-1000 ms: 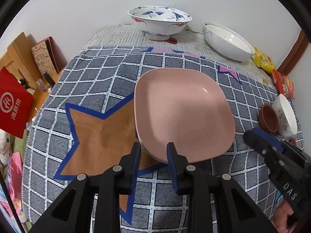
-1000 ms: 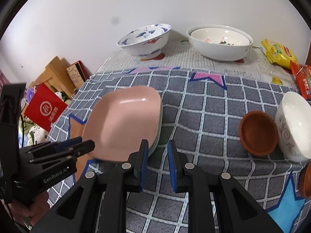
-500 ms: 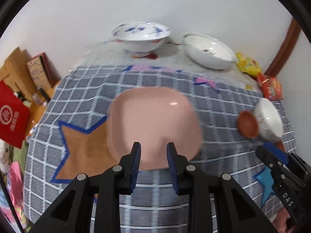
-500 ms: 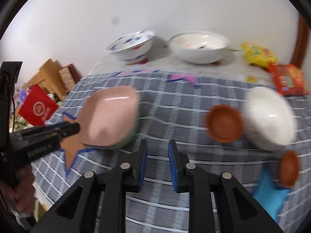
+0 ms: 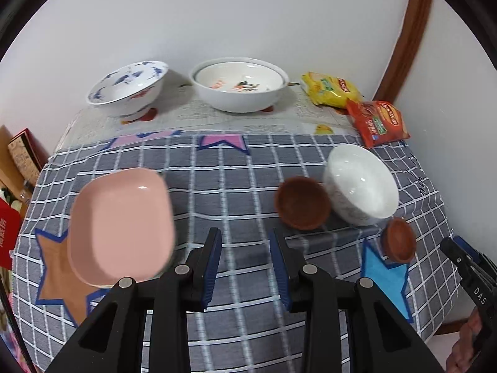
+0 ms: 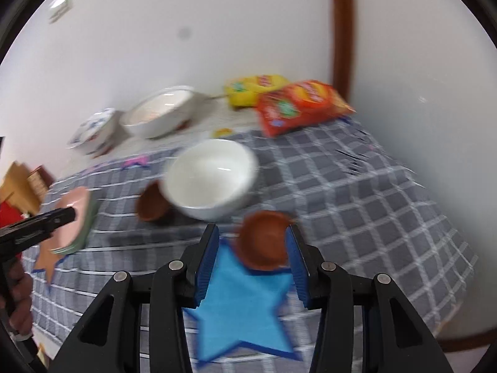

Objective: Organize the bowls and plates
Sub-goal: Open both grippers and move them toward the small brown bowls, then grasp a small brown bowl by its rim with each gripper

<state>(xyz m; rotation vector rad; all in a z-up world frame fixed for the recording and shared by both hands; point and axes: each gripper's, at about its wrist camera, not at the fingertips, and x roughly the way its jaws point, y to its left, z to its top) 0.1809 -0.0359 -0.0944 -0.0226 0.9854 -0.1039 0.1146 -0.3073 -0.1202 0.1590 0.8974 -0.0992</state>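
Pink plate [image 5: 121, 227]: upright, holding nothing, near the table's left edge.
Left gripper [image 5: 245, 267]: jaws apart, gripping nothing.
Right gripper [image 6: 253, 261]: jaws wide, flanking the small brown bowl [image 6: 264, 242].

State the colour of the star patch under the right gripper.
Bright blue star patch, clearest in the right wrist view, beneath the open right gripper.

Both wrist views look down across the checked tablecloth [image 5: 236, 168] toward the wall.
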